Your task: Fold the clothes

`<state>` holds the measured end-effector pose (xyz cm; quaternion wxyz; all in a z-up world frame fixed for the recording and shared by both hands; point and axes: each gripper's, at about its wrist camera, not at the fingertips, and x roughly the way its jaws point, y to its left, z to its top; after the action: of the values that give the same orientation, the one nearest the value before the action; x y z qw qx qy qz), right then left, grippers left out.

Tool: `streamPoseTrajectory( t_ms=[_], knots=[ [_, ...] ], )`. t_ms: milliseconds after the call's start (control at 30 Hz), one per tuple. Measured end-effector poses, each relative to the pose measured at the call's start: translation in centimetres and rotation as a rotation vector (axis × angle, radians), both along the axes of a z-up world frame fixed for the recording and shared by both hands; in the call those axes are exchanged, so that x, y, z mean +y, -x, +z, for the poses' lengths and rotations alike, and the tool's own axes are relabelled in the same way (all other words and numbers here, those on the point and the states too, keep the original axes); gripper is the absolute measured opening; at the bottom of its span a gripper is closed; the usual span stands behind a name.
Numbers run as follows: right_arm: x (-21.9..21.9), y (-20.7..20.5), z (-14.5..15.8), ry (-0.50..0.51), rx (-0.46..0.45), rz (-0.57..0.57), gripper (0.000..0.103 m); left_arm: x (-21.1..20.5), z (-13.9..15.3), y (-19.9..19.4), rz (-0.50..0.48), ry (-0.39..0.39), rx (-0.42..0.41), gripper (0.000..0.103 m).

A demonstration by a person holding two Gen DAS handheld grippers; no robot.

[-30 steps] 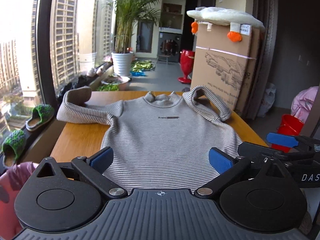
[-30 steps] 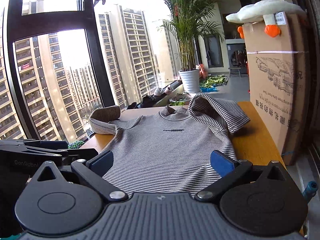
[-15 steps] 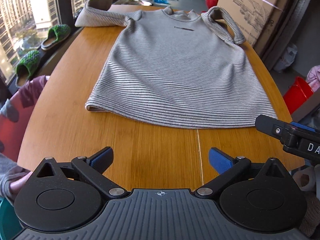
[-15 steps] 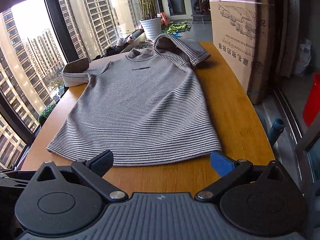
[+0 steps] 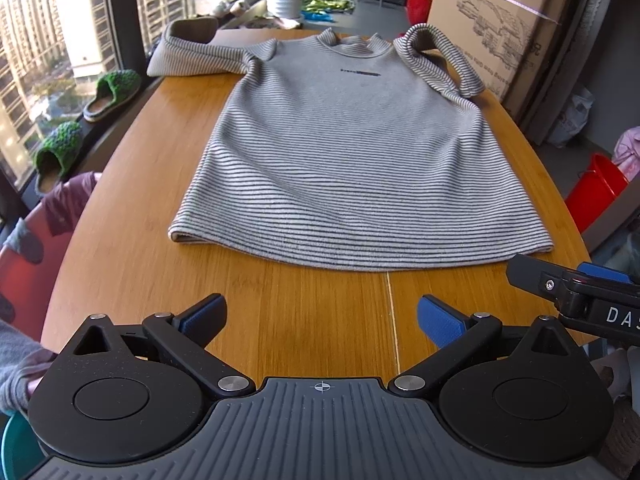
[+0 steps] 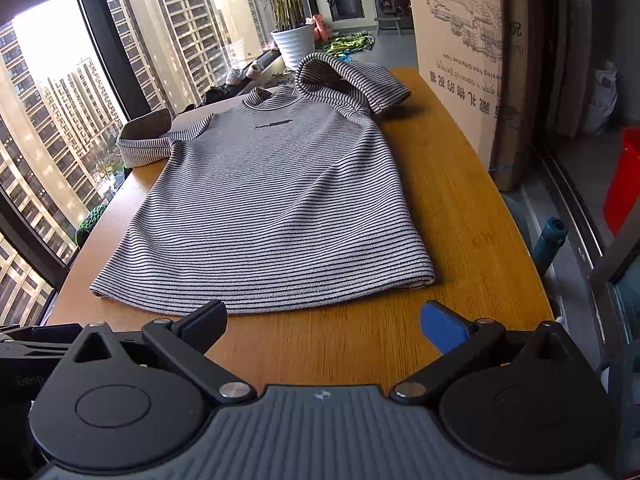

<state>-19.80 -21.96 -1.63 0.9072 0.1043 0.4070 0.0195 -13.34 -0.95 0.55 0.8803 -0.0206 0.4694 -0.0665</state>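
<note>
A grey striped T-shirt (image 5: pixel 352 152) lies flat, front up, on the wooden table (image 5: pixel 312 320), collar at the far end and hem toward me. Both sleeves are curled up at the far corners. My left gripper (image 5: pixel 322 314) hovers open above bare table just short of the hem. In the right wrist view the same T-shirt (image 6: pixel 272 200) spreads across the table (image 6: pixel 460 208), and my right gripper (image 6: pixel 324 322) hangs open near the hem's right half, nothing between its fingers. The right gripper's tip also shows in the left wrist view at the right edge.
A tall cardboard box (image 6: pixel 468 48) stands against the table's far right side. Windows run along the left, with green slippers (image 5: pixel 112 94) on the sill. A potted plant (image 6: pixel 294 38) stands beyond the table. A red bucket (image 5: pixel 596 188) sits on the floor right.
Both grippers have risen and pulled back from low over the shirt, tilting down to look at the whole shirt and hem. In the last half second they moved slightly nearer. The shirt has not moved.
</note>
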Motion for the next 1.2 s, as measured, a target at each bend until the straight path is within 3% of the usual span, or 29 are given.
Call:
streamPoseTrajectory(
  t_ms=[1200],
  knots=[
    [-0.35,-0.21,-0.51,-0.006,0.018,-0.003,0.103,0.00,-0.01,-0.24,0.011,-0.002,-0.035,0.103]
  ],
)
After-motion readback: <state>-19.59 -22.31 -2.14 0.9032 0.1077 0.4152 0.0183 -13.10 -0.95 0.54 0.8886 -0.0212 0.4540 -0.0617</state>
